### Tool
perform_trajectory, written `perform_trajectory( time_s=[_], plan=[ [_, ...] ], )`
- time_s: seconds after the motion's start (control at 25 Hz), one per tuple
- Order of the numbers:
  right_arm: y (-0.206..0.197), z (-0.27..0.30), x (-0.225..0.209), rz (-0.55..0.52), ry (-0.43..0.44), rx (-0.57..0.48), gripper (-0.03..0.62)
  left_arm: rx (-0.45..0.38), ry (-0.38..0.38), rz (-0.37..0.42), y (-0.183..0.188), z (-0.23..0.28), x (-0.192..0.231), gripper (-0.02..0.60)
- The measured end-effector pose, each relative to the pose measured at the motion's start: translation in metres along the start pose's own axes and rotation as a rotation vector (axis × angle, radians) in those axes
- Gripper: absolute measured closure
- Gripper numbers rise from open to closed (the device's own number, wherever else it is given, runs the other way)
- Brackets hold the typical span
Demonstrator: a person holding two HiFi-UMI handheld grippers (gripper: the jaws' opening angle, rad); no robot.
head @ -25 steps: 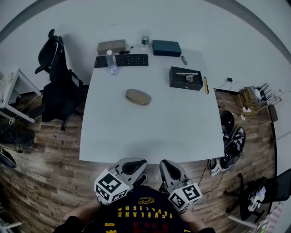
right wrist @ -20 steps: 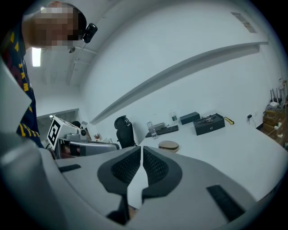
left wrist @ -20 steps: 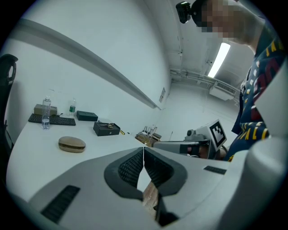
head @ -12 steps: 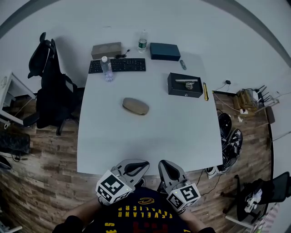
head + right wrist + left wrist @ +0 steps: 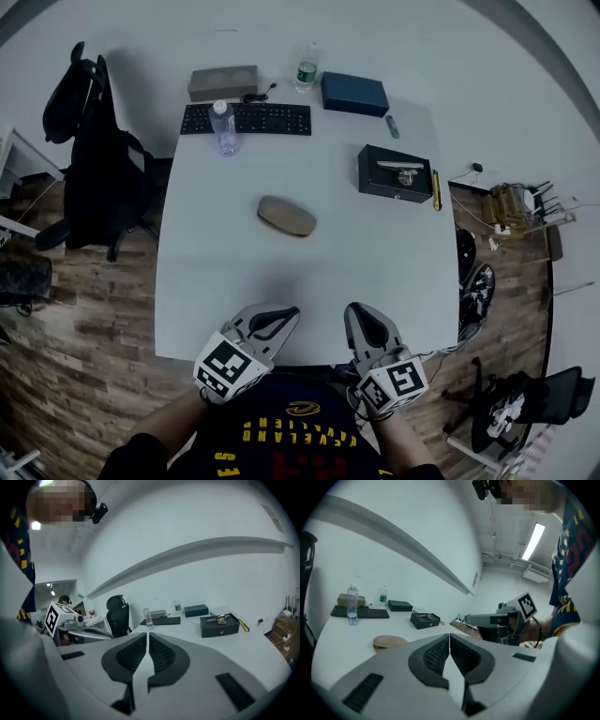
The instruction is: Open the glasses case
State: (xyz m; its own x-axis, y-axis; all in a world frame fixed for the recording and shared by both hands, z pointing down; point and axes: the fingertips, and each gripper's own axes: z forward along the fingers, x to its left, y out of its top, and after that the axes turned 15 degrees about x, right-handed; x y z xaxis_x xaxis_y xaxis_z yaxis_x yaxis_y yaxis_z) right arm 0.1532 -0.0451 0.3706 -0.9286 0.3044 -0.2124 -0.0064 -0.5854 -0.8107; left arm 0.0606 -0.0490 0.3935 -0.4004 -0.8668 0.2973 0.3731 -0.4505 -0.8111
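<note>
Glasses case (image 5: 286, 216) beyond closed, empty tongs (image 5: 286, 315) (image 5: 357, 313)

Left gripper (image 5: 449, 638): jaws together, nothing between them. White table (image 5: 333, 637) lies beyond. Case (image 5: 389, 642) is closed, lying flat left of the tips and clear of them. Farther back: black box (image 5: 425, 620), keyboard (image 5: 360, 613) with a bottle (image 5: 352, 605) in front of it, second bottle (image 5: 383, 596), dark box (image 5: 400, 605). Right gripper (image 5: 469, 619) is at the right, roughly level.
</note>
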Motion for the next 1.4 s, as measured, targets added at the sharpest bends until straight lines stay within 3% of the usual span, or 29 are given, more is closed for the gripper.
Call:
perform_trajectory(
  time_s=[0.12, 0.32, 0.52, 0.8, 1.12, 1.28, 1.4],
  plan=[
    [0.015, 0.021, -0.018, -0.06, 0.014, 0.036, 0.566, 0.019, 0.085, 0.024, -0.008, 0.008, 0.035, 0.566],
    [0.028, 0.061, -0.041, -0.101, 0.07, 0.078, 0.565, 0.077, 0.194, -0.021, -0.02, 0.024, 0.086, 0.566],
    [0.023, 0.092, -0.061, -0.145, 0.071, 0.117, 0.565, 0.083, 0.221, -0.14, -0.026, 0.041, 0.113, 0.566],
    [0.006, 0.129, -0.063, -0.209, 0.082, 0.181, 0.548, 0.17, 0.249, -0.133, -0.046, 0.069, 0.133, 0.565],
    [-0.01, 0.171, -0.061, -0.377, 0.055, 0.276, 0.469, 0.191, 0.214, -0.362, -0.067, 0.092, 0.166, 0.56],
    [-0.012, 0.191, -0.061, -0.45, 0.05, 0.309, 0.433, 0.201, 0.233, -0.469, -0.076, 0.1, 0.182, 0.461],
    [-0.016, 0.206, -0.058, -0.518, 0.062, 0.338, 0.427, 0.178, 0.194, -0.633, -0.084, 0.106, 0.191, 0.454]
  ],
)
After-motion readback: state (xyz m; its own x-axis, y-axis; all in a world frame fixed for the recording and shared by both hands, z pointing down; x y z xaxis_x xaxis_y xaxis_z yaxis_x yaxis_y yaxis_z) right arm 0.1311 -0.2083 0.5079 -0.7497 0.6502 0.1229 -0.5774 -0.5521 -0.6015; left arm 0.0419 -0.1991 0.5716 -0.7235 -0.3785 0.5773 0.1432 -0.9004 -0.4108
